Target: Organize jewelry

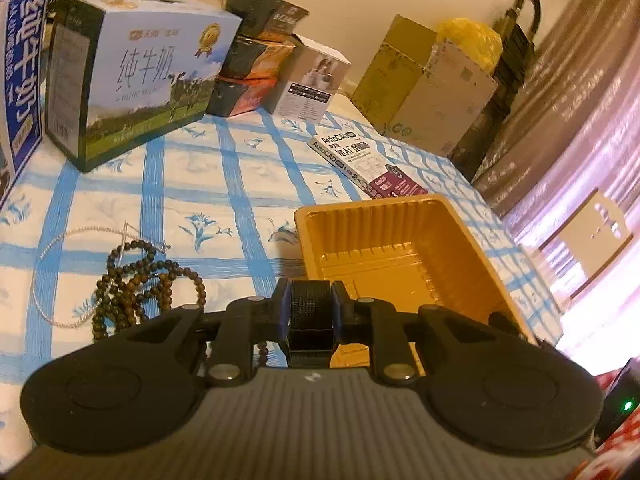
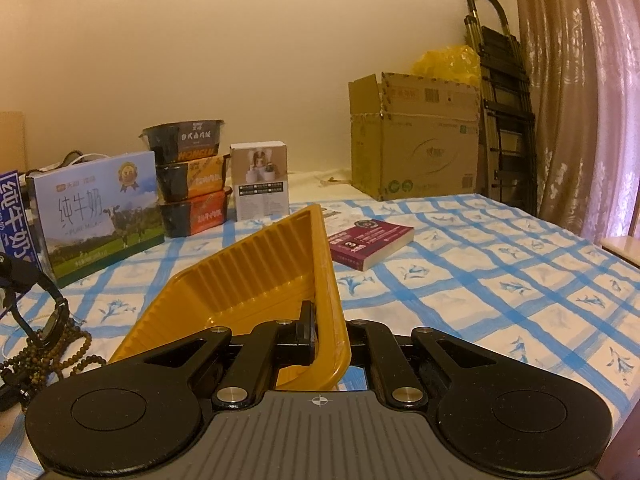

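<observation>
Right wrist: fingers (image 2: 324, 336) clamping yellow tray (image 2: 256, 264).

Open blue-checked bed (image 2: 500, 280) stretches to the right of the yellow tray (image 2: 256, 280), with only a purple book (image 2: 370, 246) lying beyond the tray's far corner. To the left, dark beads (image 1: 132, 280) and a thin pearl strand (image 1: 52, 280) crowd the cover. Milk cartons (image 1: 132, 76), stacked food bowls (image 2: 192, 178) and a cardboard box (image 2: 416, 136) wall off the far edge.
</observation>
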`<move>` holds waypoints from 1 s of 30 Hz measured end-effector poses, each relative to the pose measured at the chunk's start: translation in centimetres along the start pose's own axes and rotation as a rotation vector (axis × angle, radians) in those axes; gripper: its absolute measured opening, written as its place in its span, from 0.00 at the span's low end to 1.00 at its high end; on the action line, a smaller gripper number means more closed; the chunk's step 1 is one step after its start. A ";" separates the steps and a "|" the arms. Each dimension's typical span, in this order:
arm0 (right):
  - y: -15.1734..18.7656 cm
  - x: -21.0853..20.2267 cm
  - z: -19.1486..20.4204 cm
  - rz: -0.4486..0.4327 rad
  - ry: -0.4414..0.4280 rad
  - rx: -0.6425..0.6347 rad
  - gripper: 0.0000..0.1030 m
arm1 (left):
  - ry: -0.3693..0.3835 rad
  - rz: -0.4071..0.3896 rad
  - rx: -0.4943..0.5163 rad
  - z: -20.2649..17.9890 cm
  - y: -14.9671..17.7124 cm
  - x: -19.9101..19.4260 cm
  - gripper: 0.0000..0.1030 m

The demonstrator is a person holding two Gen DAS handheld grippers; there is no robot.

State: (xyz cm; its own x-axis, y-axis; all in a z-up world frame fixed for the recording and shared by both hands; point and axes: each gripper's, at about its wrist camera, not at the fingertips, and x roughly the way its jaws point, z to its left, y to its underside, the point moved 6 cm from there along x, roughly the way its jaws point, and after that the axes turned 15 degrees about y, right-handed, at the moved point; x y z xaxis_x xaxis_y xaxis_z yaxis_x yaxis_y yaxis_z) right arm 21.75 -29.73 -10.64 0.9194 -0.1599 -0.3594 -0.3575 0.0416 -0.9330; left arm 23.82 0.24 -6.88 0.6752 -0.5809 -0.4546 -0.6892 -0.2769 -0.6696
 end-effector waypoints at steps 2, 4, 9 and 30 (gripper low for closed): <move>0.0 0.0 -0.1 0.000 0.001 0.003 0.06 | -0.002 -0.008 -0.007 0.1 -0.3 -0.3 0.18; 0.1 -0.1 -0.1 0.003 0.003 0.006 0.06 | -0.001 -0.009 0.001 -0.1 -0.4 -0.3 0.18; 0.1 -0.1 -0.1 0.005 0.003 0.006 0.06 | 0.050 0.024 0.023 -2.0 0.1 0.9 0.17; 0.4 0.1 -2.8 0.019 0.059 0.036 0.06 | -0.162 0.153 0.125 0.6 4.5 1.7 0.25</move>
State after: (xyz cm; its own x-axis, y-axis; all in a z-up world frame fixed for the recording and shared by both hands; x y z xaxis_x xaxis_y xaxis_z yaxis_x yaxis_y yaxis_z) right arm 21.29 -32.53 -10.98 0.9009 -0.2163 -0.3763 -0.3676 0.0809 -0.9265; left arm 22.04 -1.48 -11.01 0.6060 -0.4760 -0.6374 -0.7552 -0.0926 -0.6489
